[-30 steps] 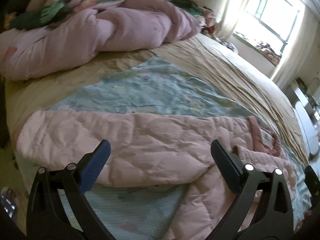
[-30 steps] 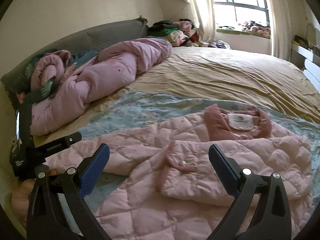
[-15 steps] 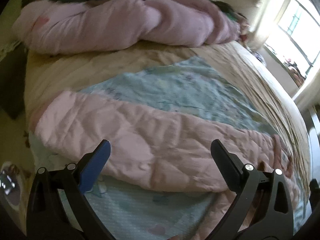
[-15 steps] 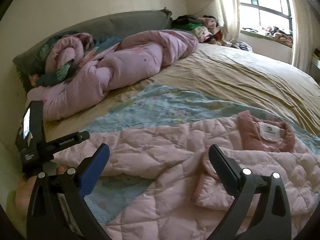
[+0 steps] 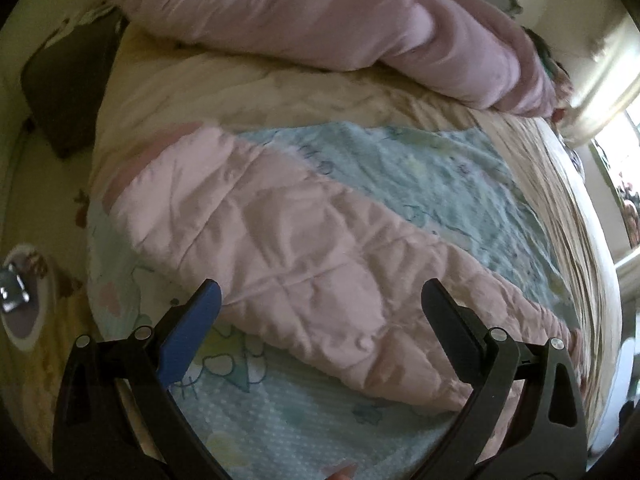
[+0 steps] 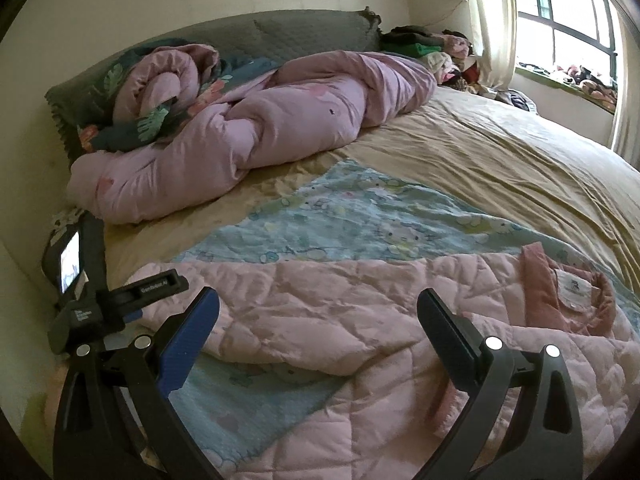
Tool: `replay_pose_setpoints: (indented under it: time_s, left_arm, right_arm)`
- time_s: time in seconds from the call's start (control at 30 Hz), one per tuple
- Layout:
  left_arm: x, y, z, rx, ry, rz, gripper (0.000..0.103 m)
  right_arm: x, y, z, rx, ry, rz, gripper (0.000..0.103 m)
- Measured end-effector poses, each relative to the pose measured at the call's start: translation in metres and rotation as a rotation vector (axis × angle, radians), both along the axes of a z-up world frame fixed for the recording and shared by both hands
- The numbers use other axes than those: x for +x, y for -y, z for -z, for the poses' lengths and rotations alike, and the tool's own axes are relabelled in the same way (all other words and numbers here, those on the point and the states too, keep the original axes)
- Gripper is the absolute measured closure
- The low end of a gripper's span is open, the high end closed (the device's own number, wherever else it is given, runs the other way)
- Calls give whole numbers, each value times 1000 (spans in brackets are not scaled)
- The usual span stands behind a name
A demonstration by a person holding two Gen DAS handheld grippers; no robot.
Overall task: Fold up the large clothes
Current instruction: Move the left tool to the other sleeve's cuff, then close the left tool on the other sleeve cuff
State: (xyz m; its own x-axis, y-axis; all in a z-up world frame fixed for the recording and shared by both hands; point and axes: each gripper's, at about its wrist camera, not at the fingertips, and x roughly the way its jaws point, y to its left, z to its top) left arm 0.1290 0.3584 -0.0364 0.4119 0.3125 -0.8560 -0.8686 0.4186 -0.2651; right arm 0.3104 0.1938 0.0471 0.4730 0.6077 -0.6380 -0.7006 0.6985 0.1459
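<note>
A pink quilted jacket (image 6: 360, 312) lies spread on a light blue patterned blanket (image 6: 352, 216) on the bed. Its darker pink collar (image 6: 560, 292) with a white label sits at the right of the right wrist view. One long sleeve (image 5: 260, 232) stretches out to the left, filling the left wrist view. My left gripper (image 5: 320, 300) hovers open just above the middle of that sleeve, nothing between its fingers. My right gripper (image 6: 318, 308) stands open over the jacket near the sleeve's root. The left gripper's body (image 6: 100, 304) shows at the left in the right wrist view.
A bunched lilac duvet (image 6: 260, 128) lies along the grey headboard (image 6: 312, 32). A beige sheet (image 6: 500, 160) covers the far bed. Clothes are piled by the window (image 6: 440, 48). The bed's left edge and floor (image 5: 40, 216) are close to the sleeve cuff.
Both grippers have swung left along the jacket. The left one now faces the sleeve and its cuff; the collar has slid to the right edge of the right wrist view.
</note>
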Motion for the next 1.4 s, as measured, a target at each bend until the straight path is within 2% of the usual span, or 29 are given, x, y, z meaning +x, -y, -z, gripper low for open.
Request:
replay_pose_setpoints:
  time_s: [0.23, 0.37, 0.47, 0.63, 0.77, 0.87, 0.93, 1.0, 1.07, 1.3, 1.4]
  left_arm:
    - [-14, -12, 20, -76, -41, -91, 9]
    - [-19, -26, 42, -139, -82, -150, 9]
    - [-20, -33, 58, -181, -79, -195, 9]
    - [-8, -32, 69, -135, -73, -202, 9]
    - [-4, -35, 65, -89, -8, -204, 9]
    - [3, -29, 57, -49, 17, -166, 11]
    - [2, -27, 46, -16, 65, -162, 24]
    - [-3, -26, 33, 28, 101, -158, 53]
    - [-8, -27, 20, 58, 157, -145, 68]
    - [-1, -17, -3, 59, 330, -19, 83]
    - [6, -5, -22, 101, 397, 59, 85]
  right_arm:
    - [-4, -13, 5, 15, -22, -25, 4]
    - [-7, -17, 15, 8, -35, -37, 4]
    - [-5, -13, 22, 11, -55, -30, 4]
    - [1, 2, 34, 26, -102, 4, 4]
    - [4, 23, 38, 34, -112, 36, 4]
    - [9, 40, 42, 51, -129, 71, 4]
    - [12, 51, 44, 60, -137, 90, 4]
    - [14, 62, 47, 64, -141, 110, 4]
    - [15, 70, 50, 68, -147, 125, 4]
    - [20, 109, 48, 106, -141, 194, 4]
    - [21, 123, 45, 126, -140, 215, 4]
